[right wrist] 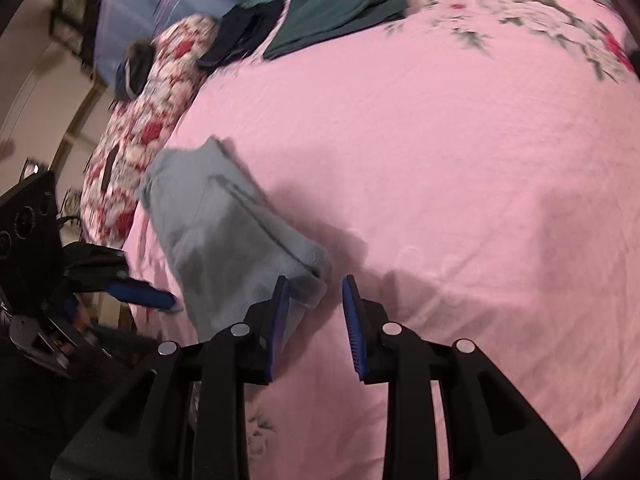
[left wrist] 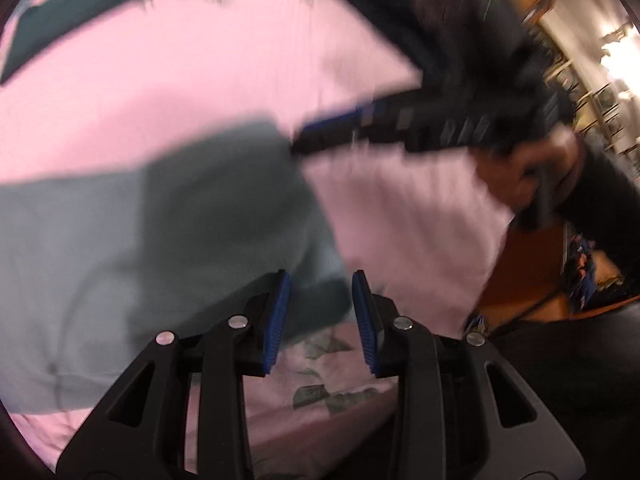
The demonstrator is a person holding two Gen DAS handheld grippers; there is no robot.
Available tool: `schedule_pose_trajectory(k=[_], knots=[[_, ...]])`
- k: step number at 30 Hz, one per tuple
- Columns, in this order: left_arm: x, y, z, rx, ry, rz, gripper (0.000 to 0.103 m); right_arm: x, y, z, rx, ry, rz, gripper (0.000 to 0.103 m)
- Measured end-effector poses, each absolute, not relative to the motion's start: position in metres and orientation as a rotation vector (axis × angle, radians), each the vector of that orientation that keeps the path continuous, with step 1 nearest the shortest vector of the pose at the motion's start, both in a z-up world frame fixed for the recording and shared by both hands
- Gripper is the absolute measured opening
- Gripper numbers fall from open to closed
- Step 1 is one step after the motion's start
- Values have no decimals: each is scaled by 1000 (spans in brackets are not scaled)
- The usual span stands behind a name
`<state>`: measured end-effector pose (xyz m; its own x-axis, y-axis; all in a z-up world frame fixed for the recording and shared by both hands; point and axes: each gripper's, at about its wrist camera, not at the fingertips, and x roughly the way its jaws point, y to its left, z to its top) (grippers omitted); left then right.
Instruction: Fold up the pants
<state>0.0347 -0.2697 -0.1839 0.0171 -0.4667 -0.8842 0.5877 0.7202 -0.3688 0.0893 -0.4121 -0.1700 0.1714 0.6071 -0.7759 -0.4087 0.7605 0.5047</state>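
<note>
The grey-blue pants (right wrist: 224,236) lie folded into a short bundle on the pink bedsheet (right wrist: 440,160), near the bed's left edge. My right gripper (right wrist: 315,282) hovers over the bundle's near corner, jaws apart, pads not pressing the cloth. The corner lies by its left pad. My left gripper (left wrist: 320,280) stands over the pants (left wrist: 120,240) with a gap between its blue pads and nothing clamped. This view is blurred. In the right wrist view the left gripper (right wrist: 160,298) shows at the bundle's left side. In the left wrist view the right gripper (left wrist: 300,140) reaches the pants' far edge.
Folded dark teal clothes (right wrist: 340,12) and a navy garment (right wrist: 240,36) lie at the bed's far end. A floral bolster (right wrist: 148,120) runs along the left edge. A person's hand (left wrist: 532,176) holds the right gripper. Wooden floor (left wrist: 520,272) lies beyond the bed.
</note>
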Motion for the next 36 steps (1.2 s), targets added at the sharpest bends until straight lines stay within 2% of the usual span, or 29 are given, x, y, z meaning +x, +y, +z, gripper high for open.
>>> schedule_pose_trajectory(k=[5, 10, 12, 15, 22, 25, 28, 30, 33, 36], knots=[[31, -269, -186, 101, 1309, -786, 32, 100, -401, -184, 42, 1186, 729, 29], [27, -266, -185, 91, 1309, -780, 34, 117, -411, -180, 47, 1099, 621, 28], [23, -260, -185, 86, 1310, -780, 34, 122, -429, -172, 174, 1087, 618, 28], [24, -258, -185, 84, 1307, -782, 34, 123, -437, -177, 386, 1199, 802, 28], [25, -262, -185, 97, 1295, -783, 34, 123, -428, -224, 585, 1370, 866, 28], [25, -262, -185, 100, 1294, -787, 34, 123, -430, -218, 629, 1302, 851, 16], [26, -261, -185, 94, 1297, -789, 34, 112, -423, -177, 513, 1160, 896, 14], [24, -263, -185, 95, 1297, -791, 34, 107, -423, -167, 494, 1135, 876, 14], [26, -262, -185, 95, 1297, -797, 34, 108, -444, -178, 608, 1121, 775, 19], [29, -260, -185, 97, 1298, -805, 34, 113, -465, -193, 747, 1152, 710, 32]])
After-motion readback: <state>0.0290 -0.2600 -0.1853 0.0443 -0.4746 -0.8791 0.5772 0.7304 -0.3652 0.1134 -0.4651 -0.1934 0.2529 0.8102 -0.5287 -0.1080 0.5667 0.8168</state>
